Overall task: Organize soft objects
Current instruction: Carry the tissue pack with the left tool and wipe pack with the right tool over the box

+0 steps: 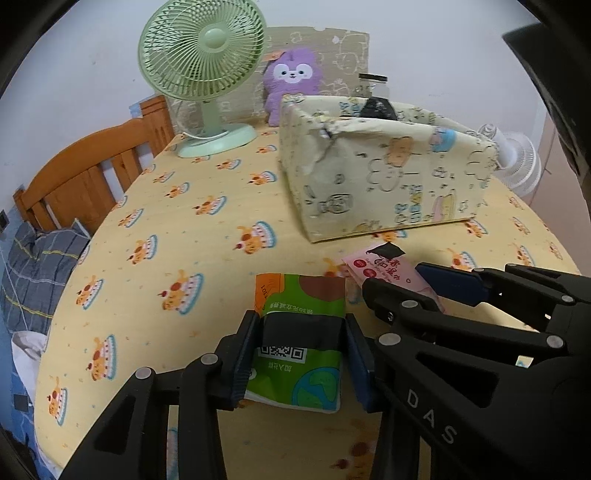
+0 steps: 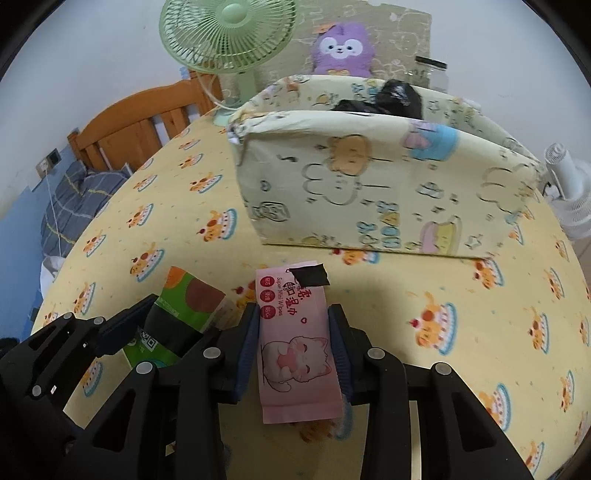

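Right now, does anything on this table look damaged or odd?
Yes. The patterned box is torn and crumpled at its near-left top corner, where the covering has split. Black tape patches sit on the green pack and pink wipes pack.

A pale wall (image 1: pixel 424 29) backs a wooden bed frame (image 1: pixel 85 166) beside the yellow-clothed table (image 1: pixel 184 229).

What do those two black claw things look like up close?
Both are alike: the left gripper and right gripper are matte black plastic frames of jointed linkage bars, pinned with round silver rivets. Each finger ends in a flat, dark blue ribbed pad. One arm of the right gripper carries white letters, "DAS". No cables or sleeves show.
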Available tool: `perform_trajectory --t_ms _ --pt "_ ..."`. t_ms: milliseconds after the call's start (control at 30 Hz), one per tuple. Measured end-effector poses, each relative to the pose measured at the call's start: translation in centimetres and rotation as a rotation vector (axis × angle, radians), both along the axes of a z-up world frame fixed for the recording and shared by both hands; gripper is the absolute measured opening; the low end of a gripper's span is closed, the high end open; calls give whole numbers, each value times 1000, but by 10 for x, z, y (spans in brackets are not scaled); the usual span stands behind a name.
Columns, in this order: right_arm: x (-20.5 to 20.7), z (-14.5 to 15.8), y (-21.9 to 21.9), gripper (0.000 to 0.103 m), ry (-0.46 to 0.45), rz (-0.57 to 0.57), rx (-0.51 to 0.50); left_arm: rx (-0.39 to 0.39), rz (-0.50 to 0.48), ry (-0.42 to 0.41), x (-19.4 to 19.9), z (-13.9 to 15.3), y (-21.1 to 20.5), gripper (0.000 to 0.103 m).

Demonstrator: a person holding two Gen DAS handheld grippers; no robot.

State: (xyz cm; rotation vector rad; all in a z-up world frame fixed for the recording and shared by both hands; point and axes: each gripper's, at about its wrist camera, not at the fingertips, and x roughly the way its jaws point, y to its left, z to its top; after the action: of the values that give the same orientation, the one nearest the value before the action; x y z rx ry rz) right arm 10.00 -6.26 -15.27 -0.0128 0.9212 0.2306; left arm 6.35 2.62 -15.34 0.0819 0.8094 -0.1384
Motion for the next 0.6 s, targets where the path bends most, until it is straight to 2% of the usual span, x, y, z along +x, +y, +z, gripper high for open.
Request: perform_trajectory --t_ms 600 --pt "-21 33 -62 40 -89 -125 29 -24 -37 -57 -5 32 -52 44"
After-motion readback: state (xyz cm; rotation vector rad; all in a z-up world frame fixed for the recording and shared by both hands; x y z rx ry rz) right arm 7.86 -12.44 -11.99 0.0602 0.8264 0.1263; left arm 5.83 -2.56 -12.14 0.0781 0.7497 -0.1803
